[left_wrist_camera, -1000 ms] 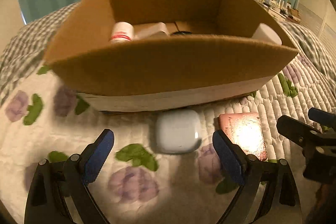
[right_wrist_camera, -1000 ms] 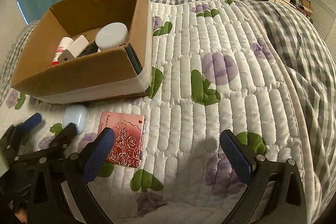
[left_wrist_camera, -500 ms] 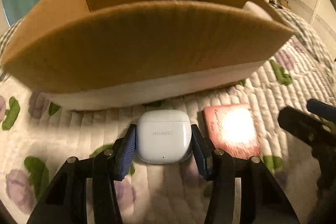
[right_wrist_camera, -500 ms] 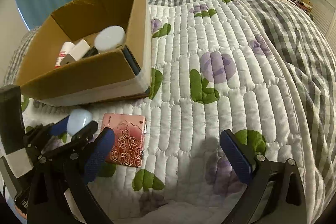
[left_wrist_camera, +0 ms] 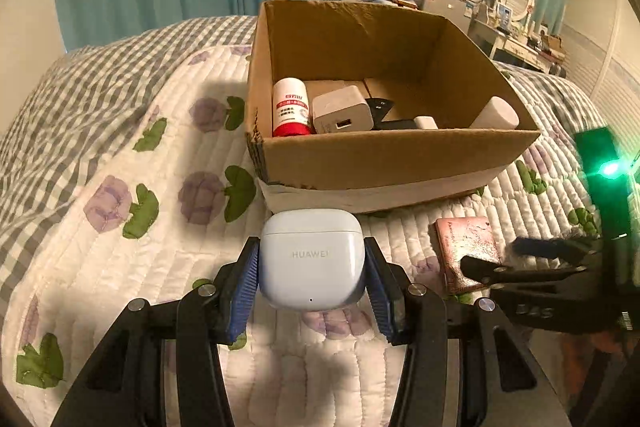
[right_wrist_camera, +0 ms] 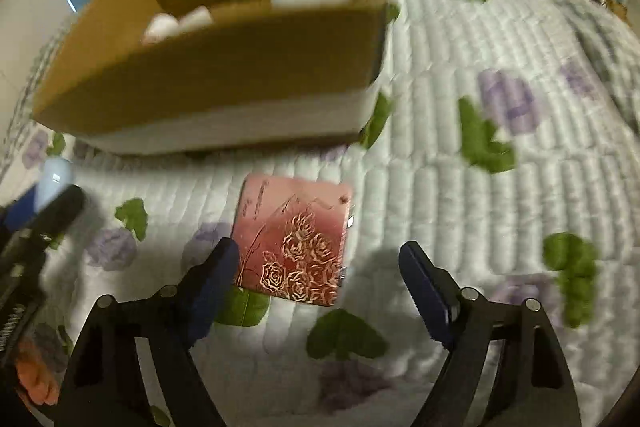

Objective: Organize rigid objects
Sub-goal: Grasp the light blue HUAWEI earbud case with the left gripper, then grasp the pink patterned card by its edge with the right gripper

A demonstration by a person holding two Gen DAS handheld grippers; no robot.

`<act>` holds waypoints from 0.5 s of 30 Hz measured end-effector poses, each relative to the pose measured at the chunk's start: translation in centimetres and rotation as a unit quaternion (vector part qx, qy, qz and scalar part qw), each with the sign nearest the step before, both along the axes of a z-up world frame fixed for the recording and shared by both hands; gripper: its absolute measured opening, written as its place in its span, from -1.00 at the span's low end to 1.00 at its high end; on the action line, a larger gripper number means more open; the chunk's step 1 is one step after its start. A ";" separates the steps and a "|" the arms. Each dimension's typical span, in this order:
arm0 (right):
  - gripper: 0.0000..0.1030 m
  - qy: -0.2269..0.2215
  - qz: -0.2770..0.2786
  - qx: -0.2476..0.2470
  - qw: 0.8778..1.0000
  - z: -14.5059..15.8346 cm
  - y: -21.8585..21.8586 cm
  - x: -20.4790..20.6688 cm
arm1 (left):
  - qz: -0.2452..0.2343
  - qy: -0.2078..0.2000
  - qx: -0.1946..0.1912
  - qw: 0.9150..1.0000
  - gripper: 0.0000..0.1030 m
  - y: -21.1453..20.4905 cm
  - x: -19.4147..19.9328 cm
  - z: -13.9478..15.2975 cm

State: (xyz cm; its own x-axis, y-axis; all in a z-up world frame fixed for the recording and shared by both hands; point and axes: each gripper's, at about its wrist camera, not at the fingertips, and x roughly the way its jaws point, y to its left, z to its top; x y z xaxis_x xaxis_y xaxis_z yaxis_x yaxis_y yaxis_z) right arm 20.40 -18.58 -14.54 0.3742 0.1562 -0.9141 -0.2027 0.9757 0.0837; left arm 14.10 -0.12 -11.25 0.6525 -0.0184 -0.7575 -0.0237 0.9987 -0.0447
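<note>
Left gripper (left_wrist_camera: 312, 273) clenched on the pale blue earbud case (left_wrist_camera: 311, 259), held above the quilted bed (left_wrist_camera: 120, 259) just in front of the cardboard box (left_wrist_camera: 384, 163). Right gripper (right_wrist_camera: 320, 285) released, jaws spread over the near edge of the pink rose-patterned card case (right_wrist_camera: 294, 237) lying flat on the bed beside the box.

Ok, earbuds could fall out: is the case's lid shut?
Shut. The case in the left tool shows only a thin seam, lid flush with the body.
</note>
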 end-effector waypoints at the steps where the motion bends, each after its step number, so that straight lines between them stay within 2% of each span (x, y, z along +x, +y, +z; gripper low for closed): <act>1: 0.52 0.012 0.001 0.002 1.000 -0.6 0.1 0.3 | -0.001 0.002 -0.001 1.000 -0.02 0.0 0.0 -0.2; 8: 0.49 0.037 0.000 0.018 0.999 -1.8 0.9 1.9 | -0.001 0.013 -0.011 1.000 -0.02 0.0 0.4 -0.9; 10: 0.07 0.028 0.014 0.027 0.999 -1.2 1.5 1.7 | 0.003 0.014 -0.015 1.000 -0.02 0.5 0.3 -1.0; 11: -0.02 0.021 0.014 0.024 0.999 -0.8 1.6 1.3 | 0.006 0.014 -0.016 1.000 -0.02 0.8 0.3 -1.0; 13: -0.34 0.005 0.010 0.018 1.000 0.2 1.5 0.6 | 0.011 0.014 -0.021 1.000 -0.02 1.3 0.2 -0.9; 15: -0.53 -0.015 0.009 0.020 1.000 1.3 1.4 -0.1 | 0.012 0.011 -0.024 1.000 -0.02 1.5 0.0 -0.7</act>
